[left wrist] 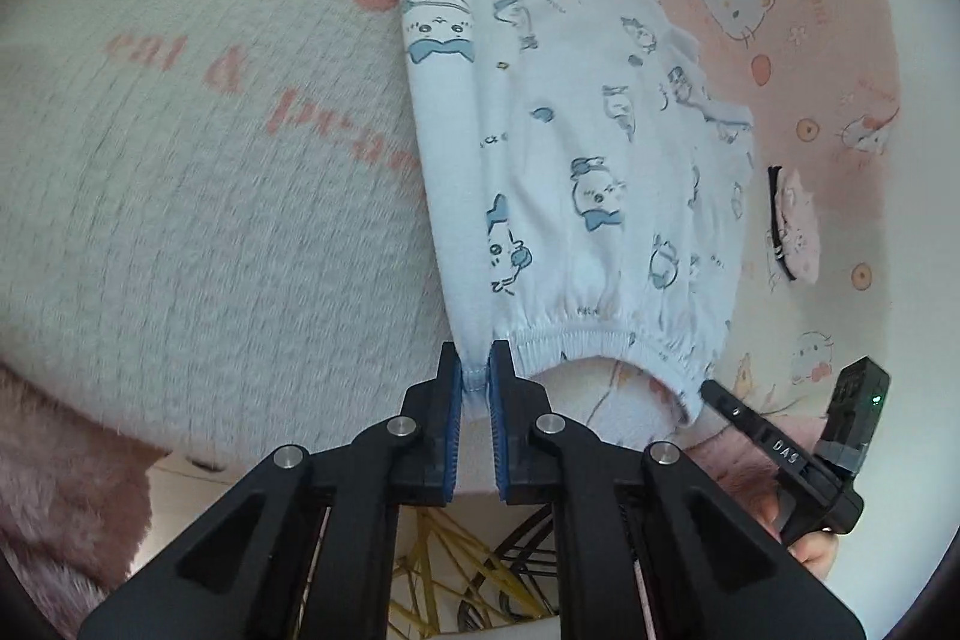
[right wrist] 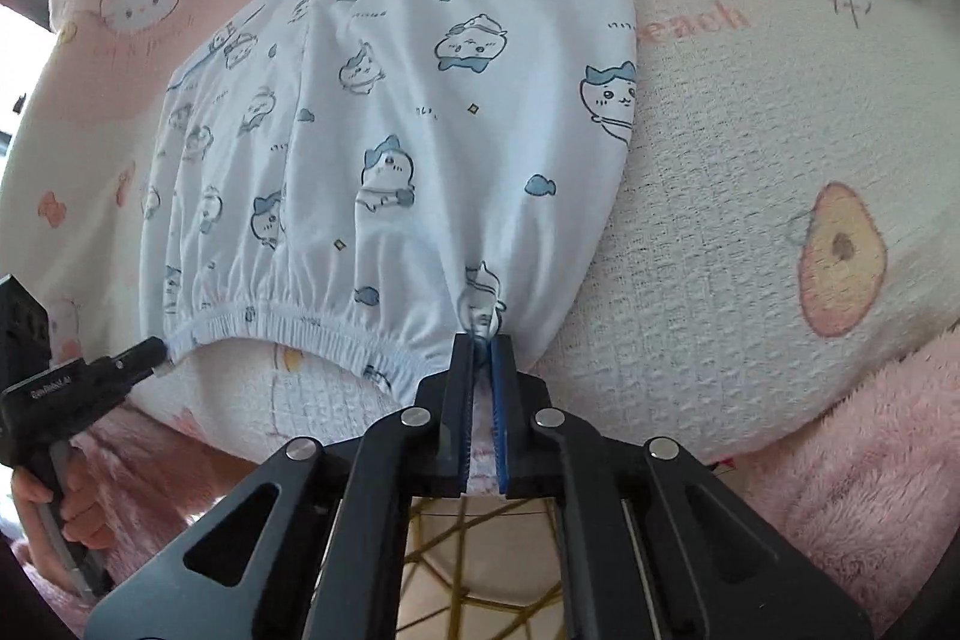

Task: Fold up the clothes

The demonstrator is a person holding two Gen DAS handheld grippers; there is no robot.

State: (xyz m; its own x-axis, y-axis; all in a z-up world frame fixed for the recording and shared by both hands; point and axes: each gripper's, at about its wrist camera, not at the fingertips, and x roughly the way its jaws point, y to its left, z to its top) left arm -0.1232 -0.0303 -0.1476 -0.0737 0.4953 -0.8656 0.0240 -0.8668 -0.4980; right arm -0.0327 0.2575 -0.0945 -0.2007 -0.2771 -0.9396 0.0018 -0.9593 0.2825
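Observation:
White pyjama pants (left wrist: 558, 142) with blue cartoon prints lie flat on a Hello Kitty bed sheet (left wrist: 180, 160), the elastic waistband (left wrist: 600, 340) nearest me. My left gripper (left wrist: 477, 370) is shut on the waistband's left corner. In the right wrist view the same pants (right wrist: 420, 112) stretch away, and my right gripper (right wrist: 483, 340) is shut on bunched cloth at the waistband's right corner. Each gripper shows in the other's view: the right gripper (left wrist: 708, 388) at the far end of the waistband, the left gripper (right wrist: 157, 346) likewise. The waistband (right wrist: 288, 322) sags between the two grips.
A small pink garment with black trim (left wrist: 795, 226) lies on the sheet (right wrist: 750, 160) to the right of the pants. A pink fluffy blanket (right wrist: 870, 460) runs along the bed's near edge. A yellow wire frame (left wrist: 432, 580) shows below. A hand (right wrist: 66, 508) holds the left gripper's handle.

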